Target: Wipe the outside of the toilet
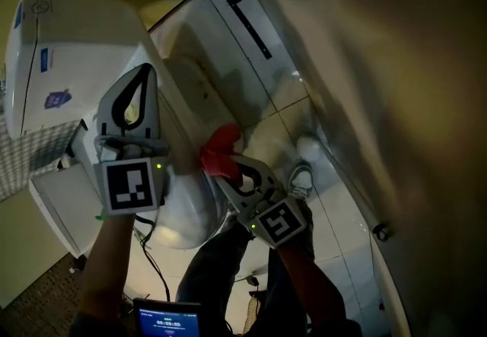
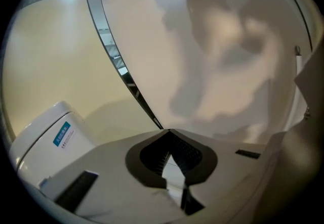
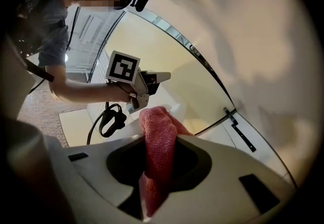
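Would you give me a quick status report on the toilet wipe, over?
Left gripper shut, empty, near the tank. Right gripper shut on cloth, beside the bowl; contact unclear. Cable hangs by the bowl.

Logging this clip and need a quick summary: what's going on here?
A person stands in a bathroom with a gripper in each hand. The right gripper is shut on a red cloth, held low beside the white toilet; whether the cloth touches it can't be told. The left gripper is shut and empty, raised near the toilet.
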`<state>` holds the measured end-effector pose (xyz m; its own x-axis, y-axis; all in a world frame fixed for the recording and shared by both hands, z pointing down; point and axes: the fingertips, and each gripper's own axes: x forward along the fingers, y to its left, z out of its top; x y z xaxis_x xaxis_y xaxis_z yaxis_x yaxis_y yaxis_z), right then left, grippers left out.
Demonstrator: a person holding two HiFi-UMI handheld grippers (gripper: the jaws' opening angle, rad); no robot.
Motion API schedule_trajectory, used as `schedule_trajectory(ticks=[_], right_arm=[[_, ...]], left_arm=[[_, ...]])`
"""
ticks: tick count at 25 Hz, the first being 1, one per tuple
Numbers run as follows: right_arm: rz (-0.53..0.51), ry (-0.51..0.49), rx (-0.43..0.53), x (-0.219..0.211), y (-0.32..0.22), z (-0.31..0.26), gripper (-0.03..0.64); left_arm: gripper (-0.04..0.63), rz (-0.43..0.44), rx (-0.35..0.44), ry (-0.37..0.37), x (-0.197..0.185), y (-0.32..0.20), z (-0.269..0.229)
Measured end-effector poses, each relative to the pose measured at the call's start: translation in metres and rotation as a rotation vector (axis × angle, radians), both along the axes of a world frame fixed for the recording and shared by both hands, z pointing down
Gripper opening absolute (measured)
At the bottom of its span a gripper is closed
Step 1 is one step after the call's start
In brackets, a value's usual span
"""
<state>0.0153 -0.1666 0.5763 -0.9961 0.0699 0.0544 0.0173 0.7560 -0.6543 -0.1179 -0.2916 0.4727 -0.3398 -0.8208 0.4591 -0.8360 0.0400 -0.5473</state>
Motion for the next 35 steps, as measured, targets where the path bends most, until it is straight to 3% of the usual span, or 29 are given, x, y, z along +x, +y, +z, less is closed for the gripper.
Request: schedule_trajectory(ticks=[4,10,16,21,25,30,35], right_arm=[[0.077,0.02,-0.032,-0.007,-0.021,0.004,0.091],[0.196,-0.066,0.035,-0.088,-0.088,0.028,0.091],[0.113,-0.083,0.062,-0.166,-0.095,0.075,0.091],[0.081,-0.088,0.036,-0.194,-0.08,0.122,0.091],[0.042,-0.072,0.029,-0.179,-0.051,0.15,0.091],[0.041,-0.038,0.006,-0.108,-0.018,0.162,0.091],[-0.024,0.028,-0.003,-0.05,0.021,0.174,0.091]], left_arm=[[0.009,0.078,-0.015,-0.04,0.014,-0.015,-0.001],[0.009,0.325,-0.018,-0.243,0.028,-0.062,0.003],[0.009,0.485,-0.094,-0.407,0.014,-0.098,0.044],[0.009,0.574,-0.118,-0.516,0.004,-0.115,0.072],[0.009,0.601,-0.123,-0.556,0.003,-0.116,0.088],[0.011,0.599,-0.103,-0.565,0.015,-0.109,0.093],[0.011,0.602,-0.107,-0.551,0.019,-0.104,0.098]])
